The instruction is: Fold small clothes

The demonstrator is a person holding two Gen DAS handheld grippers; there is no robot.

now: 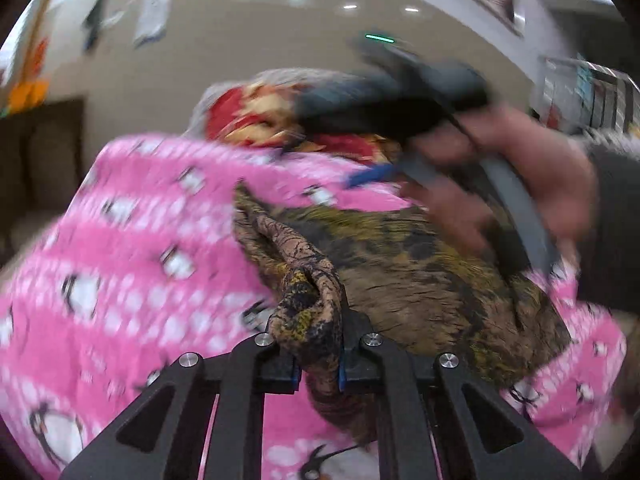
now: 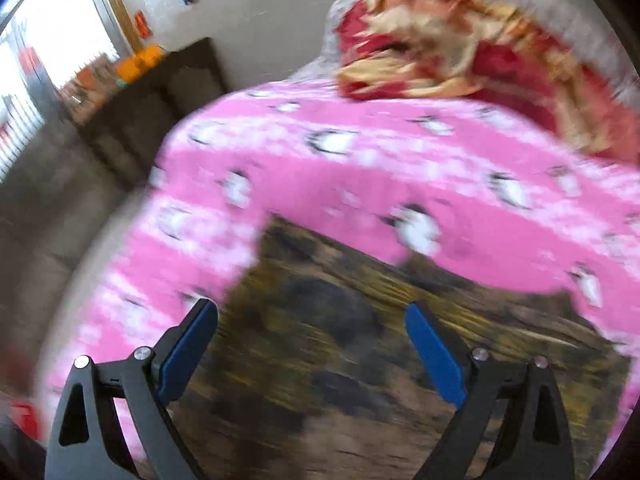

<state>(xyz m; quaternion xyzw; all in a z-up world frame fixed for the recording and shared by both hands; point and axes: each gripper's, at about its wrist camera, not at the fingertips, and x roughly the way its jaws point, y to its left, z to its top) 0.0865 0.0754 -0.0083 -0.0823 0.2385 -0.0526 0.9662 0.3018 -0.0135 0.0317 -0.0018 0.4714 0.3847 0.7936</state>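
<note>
Left wrist: gripper [image 1: 318, 354] pinching garment [image 1: 420, 276].

surface: pink penguin-print blanket [image 2: 360, 168] | on it: brown patterned garment [image 2: 320, 340]; red-and-cream cloth [image 2: 440, 48]

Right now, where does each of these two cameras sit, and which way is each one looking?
Left wrist view: sits on the left gripper, looking along its shut fingers at a bunched brown-and-yellow patterned garment; the person's hand holding the right gripper shows.
Right wrist view: sits on the right gripper, open, tilted down over the garment.
Shared: garment, pink penguin-print blanket, red-and-cream floral cloth.
</note>
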